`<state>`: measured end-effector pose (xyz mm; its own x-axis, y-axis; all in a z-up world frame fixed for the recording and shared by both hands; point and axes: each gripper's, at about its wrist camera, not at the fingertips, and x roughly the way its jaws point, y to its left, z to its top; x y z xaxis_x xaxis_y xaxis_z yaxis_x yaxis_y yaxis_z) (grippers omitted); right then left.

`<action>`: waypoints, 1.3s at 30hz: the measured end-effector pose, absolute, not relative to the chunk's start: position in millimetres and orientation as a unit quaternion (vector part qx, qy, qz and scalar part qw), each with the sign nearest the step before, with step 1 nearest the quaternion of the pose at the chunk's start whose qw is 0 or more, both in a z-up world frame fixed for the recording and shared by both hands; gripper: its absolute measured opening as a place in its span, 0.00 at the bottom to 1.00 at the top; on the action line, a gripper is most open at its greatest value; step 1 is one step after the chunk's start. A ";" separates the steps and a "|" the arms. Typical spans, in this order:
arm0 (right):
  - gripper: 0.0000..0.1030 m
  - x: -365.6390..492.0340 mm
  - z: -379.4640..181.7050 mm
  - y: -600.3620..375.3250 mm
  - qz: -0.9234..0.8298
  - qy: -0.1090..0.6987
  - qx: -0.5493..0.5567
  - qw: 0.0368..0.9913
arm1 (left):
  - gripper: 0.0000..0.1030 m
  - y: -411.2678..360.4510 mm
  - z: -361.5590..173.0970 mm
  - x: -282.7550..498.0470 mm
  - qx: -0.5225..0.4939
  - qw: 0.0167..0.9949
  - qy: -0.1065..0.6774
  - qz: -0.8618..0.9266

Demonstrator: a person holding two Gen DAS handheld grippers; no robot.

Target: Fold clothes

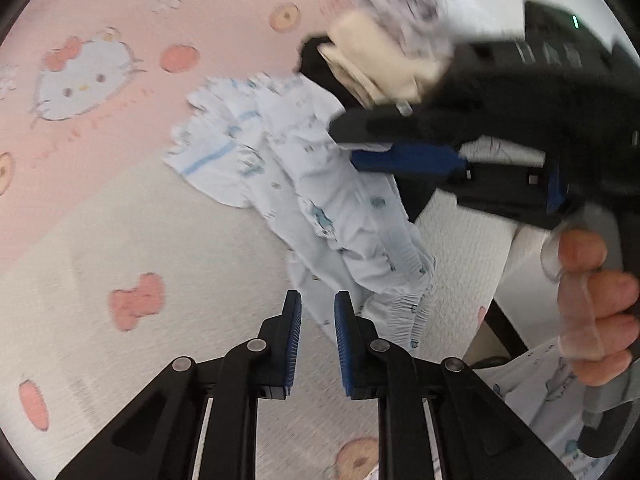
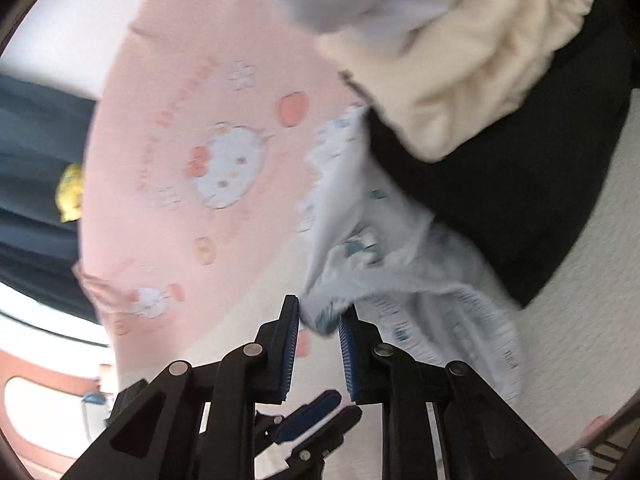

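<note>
Nearest in the left wrist view, the left hand-held gripper has its blue-padded jaws narrowed to a slim gap, and nothing shows between the pads; the pale blue printed garment hangs just beyond its tips. In the right wrist view, the right hand-held gripper is drawn in on a bunched edge of the same garment, the cloth caught between its blue pads and trailing away to the right. Below it in that view the tips of the left hand-held gripper show, blurred.

The garment stretches from the near right up to the far middle, crumpled and partly lifted, its frilled edge resting on the bed cover, which is cream near and pink farther off, printed with cat faces and bows. In the left view a person's hand grips the handle of the right hand-held gripper at the right edge.

Farther still, a heap of other clothes lies at the far right: a black piece, a cream piece on top of it, and a white patterned piece beyond, all blurred.
</note>
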<state>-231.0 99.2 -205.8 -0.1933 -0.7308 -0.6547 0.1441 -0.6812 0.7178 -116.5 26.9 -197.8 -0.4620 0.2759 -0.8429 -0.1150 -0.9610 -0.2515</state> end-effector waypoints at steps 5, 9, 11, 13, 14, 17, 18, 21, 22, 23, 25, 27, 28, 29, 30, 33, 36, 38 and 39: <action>0.14 -194.3 -198.9 62.2 -0.725 -0.245 0.564 0.310 | 0.18 -33.4 -189.4 -103.8 -0.496 0.108 -0.121 0.853; 0.15 -196.2 -194.7 59.0 -0.750 -0.204 0.566 0.275 | 0.59 -46.6 -208.5 -113.4 -0.493 0.093 -0.109 0.858; 0.15 -188.7 -186.8 64.0 -0.765 -0.192 0.560 0.255 | 0.66 -46.2 -210.3 -128.0 -0.487 0.100 -0.112 0.860; 0.18 -187.5 -176.7 81.1 -0.773 -0.197 0.552 0.242 | 0.66 -41.4 -201.2 -128.3 -0.490 0.106 -0.116 0.857; 0.30 -184.9 -176.9 92.6 -0.777 -0.197 0.550 0.235 | 0.66 -39.2 -201.2 -130.8 -0.493 0.107 -0.116 0.855; 0.48 -199.7 -177.8 104.5 -0.784 -0.173 0.561 0.201 | 0.66 -29.1 -202.8 -141.9 -0.501 0.112 -0.110 0.851; 0.48 -206.4 -180.3 103.9 -0.787 -0.158 0.566 0.189 | 0.66 -25.1 -203.7 -146.2 -0.504 0.114 -0.106 0.850; 0.48 -216.4 -189.1 118.6 -0.789 -0.132 0.579 0.157 | 0.66 -9.9 -205.5 -161.6 -0.511 0.121 -0.093 0.846; 0.48 -219.2 -194.2 122.4 -0.785 -0.135 0.584 0.152 | 0.66 -4.6 -206.2 -166.6 -0.513 0.123 -0.090 0.845; 0.48 -221.0 -199.3 128.7 -0.780 -0.146 0.590 0.149 | 0.66 0.6 -206.8 -171.6 -0.516 0.125 -0.086 0.843; 0.48 -224.7 -211.3 141.7 -0.765 -0.200 0.592 0.154 | 0.66 11.8 -208.2 -182.0 -0.519 0.129 -0.076 0.841; 0.48 -227.7 -224.1 152.4 -0.750 -0.261 0.587 0.159 | 0.66 23.8 -209.9 -192.8 -0.523 0.133 -0.063 0.840; 0.48 -228.7 -230.7 158.9 -0.740 -0.292 0.584 0.161 | 0.66 29.8 -210.8 -198.2 -0.524 0.135 -0.057 0.839; 0.48 -229.4 -235.9 164.1 -0.733 -0.314 0.582 0.160 | 0.66 35.8 -211.6 -203.6 -0.526 0.137 -0.050 0.838; 0.48 -230.1 -240.9 168.2 -0.727 -0.326 0.584 0.154 | 0.66 41.6 -212.6 -209.6 -0.530 0.140 -0.045 0.836; 0.48 -232.7 -256.9 184.1 -0.701 -0.376 0.592 0.132 | 0.66 53.3 -217.7 -226.0 -0.540 0.148 -0.049 0.827; 0.48 -231.2 -277.7 202.7 -0.659 -0.439 0.601 0.103 | 0.66 60.9 -223.0 -239.0 -0.546 0.141 -0.045 0.825; 0.48 -228.1 -293.1 212.0 -0.629 -0.467 0.617 0.074 | 0.66 65.0 -226.5 -245.0 -0.550 0.134 -0.037 0.823; 0.48 -226.2 -300.8 215.9 -0.613 -0.480 0.625 0.062 | 0.66 66.6 -228.6 -247.2 -0.553 0.131 -0.033 0.822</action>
